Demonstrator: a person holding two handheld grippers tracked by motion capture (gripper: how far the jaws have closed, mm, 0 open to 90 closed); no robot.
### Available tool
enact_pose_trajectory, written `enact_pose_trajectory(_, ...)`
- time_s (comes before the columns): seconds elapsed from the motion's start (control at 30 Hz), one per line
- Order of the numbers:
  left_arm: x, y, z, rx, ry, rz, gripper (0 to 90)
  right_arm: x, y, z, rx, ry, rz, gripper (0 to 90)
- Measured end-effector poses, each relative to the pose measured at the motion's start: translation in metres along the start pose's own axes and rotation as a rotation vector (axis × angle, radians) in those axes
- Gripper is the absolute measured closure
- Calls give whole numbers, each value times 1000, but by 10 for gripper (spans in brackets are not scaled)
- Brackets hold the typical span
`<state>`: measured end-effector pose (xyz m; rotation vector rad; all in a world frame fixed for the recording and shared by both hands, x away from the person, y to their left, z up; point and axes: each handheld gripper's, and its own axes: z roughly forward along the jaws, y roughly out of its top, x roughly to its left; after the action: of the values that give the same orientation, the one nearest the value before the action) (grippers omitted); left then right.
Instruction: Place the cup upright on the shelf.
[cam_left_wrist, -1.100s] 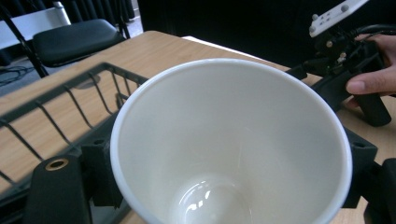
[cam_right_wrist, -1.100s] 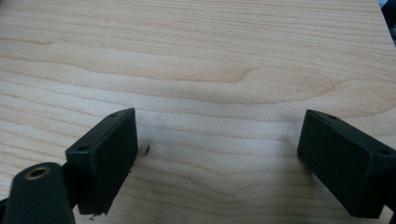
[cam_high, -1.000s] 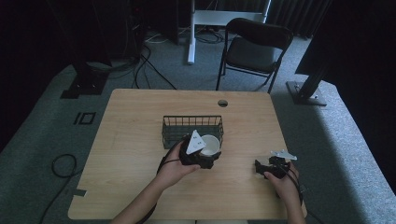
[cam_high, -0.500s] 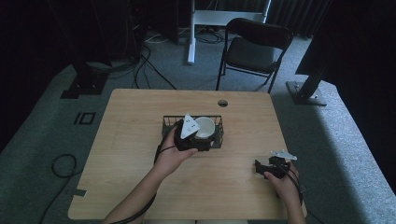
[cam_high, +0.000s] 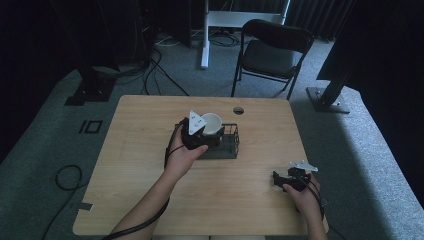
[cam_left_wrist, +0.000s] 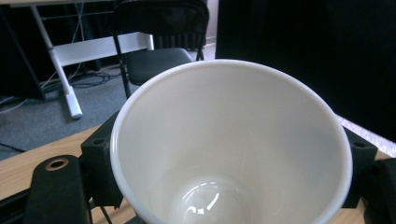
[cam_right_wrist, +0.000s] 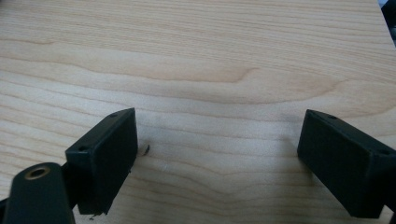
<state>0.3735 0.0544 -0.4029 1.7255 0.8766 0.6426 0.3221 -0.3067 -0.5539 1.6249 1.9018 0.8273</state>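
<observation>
L gripper (cam_high: 207, 134) clamped on cup (cam_left_wrist: 231, 144) over basket (cam_high: 231, 145): prob. light, rigid, smooth plastic, slippery; grip the walls mid-height. R gripper (cam_right_wrist: 217, 163) jaws apart, on surface (cam_right_wrist: 210, 56).

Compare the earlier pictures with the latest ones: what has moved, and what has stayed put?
The left gripper, shut on the white cup, has carried it away from the person, from the near side of the wire basket to above its far edge. The basket seems to have stayed in place on the table. The right gripper has stayed open and empty, low over the table's near right part.
</observation>
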Motion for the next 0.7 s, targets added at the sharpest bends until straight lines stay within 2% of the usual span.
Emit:
enact_pose_trajectory(0.07,4,-2,3,-1,9,-28,204,0,0,0,0,0,0,117)
enact_pose_trajectory(0.1,4,-2,3,-1,9,-28,204,0,0,0,0,0,0,117)
enact_pose_trajectory(0.13,7,-4,6,-4,27,-42,204,0,0,0,0,0,0,117)
enact_pose_trajectory(0.3,17,-8,13,-3,94,-58,205,0,0,0,0,-1,-1,117)
enact_pose_trajectory(0.5,27,-15,23,21,129,-76,204,0,0,0,0,0,1,117)
enact_pose_trajectory(0.57,30,-18,27,34,158,-61,205,0,0,0,0,0,1,117)
enact_pose_trajectory(0.7,34,-24,34,53,169,-72,205,0,0,0,1,0,0,117)
